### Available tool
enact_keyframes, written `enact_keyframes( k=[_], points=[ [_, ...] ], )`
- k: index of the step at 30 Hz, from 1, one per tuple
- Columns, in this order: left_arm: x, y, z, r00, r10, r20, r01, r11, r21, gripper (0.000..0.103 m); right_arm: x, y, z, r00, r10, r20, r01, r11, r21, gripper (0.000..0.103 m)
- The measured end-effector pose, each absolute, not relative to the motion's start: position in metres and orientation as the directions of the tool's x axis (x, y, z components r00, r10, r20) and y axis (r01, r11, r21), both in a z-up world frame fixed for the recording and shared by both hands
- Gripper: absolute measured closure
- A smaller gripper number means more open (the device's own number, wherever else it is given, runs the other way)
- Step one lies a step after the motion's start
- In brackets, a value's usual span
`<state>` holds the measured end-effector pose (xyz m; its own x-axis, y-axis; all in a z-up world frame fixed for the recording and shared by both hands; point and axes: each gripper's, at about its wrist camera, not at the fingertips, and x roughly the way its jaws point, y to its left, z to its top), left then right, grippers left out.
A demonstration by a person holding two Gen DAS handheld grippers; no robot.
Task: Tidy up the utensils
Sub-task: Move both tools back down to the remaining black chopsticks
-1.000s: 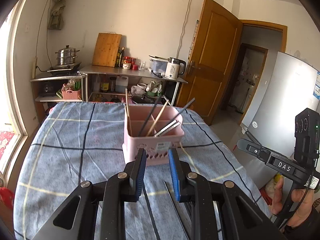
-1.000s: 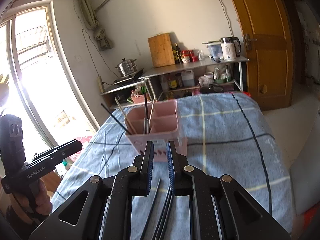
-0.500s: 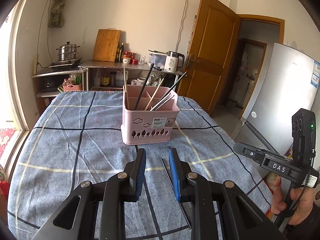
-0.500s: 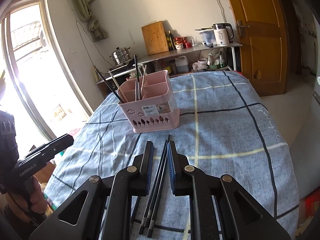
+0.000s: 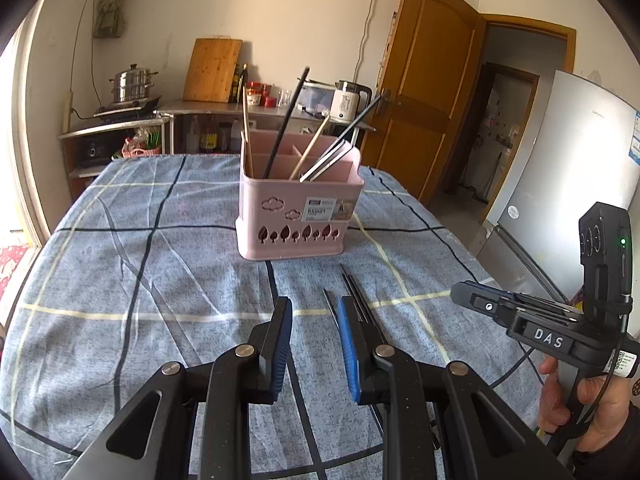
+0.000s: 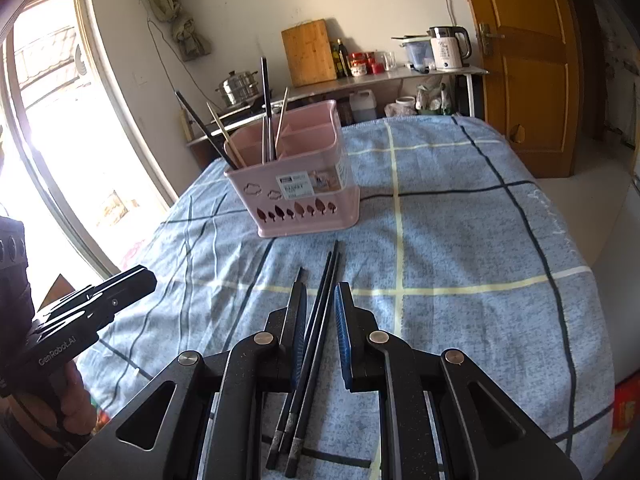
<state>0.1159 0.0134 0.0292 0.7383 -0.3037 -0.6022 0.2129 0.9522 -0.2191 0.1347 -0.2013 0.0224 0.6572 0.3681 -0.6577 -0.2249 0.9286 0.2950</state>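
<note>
A pink utensil basket (image 5: 300,216) (image 6: 304,196) stands on the blue checked cloth (image 5: 160,280), with black, wooden and metal chopsticks (image 5: 286,120) leaning in its compartments. Several black chopsticks (image 6: 324,292) (image 5: 354,292) lie loose on the cloth in front of it. My right gripper (image 6: 320,300) hovers over them, jaws a narrow gap apart, the sticks showing in that gap without being pinched. My left gripper (image 5: 314,312) is open just left of the sticks, with nothing between its fingers. Each gripper shows in the other's view, held by a hand (image 5: 520,320) (image 6: 92,304).
A metal shelf (image 5: 224,108) behind the table carries a cutting board, a steamer pot, bottles and a kettle (image 5: 348,100). A wooden door (image 5: 424,92) and a grey fridge (image 5: 576,184) stand to the right, a bright window (image 6: 52,120) to the left. The table's right edge (image 6: 600,320) drops off.
Both grippers have sunk toward the cloth and tipped down. The basket now sits higher and farther in both views, and the loose black chopsticks have come fully into sight.
</note>
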Motion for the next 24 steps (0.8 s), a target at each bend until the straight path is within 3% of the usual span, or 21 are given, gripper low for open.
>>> enact_keyframes(
  k=[24],
  points=[
    [0.153, 0.017, -0.020, 0.664, -0.322, -0.675, 0.177, 0.945, -0.276, 0.080, 0.186, -0.169, -0.051, 0.512, 0.328, -0.794, -0.191, 0.945, 0.267, 0.088]
  ],
)
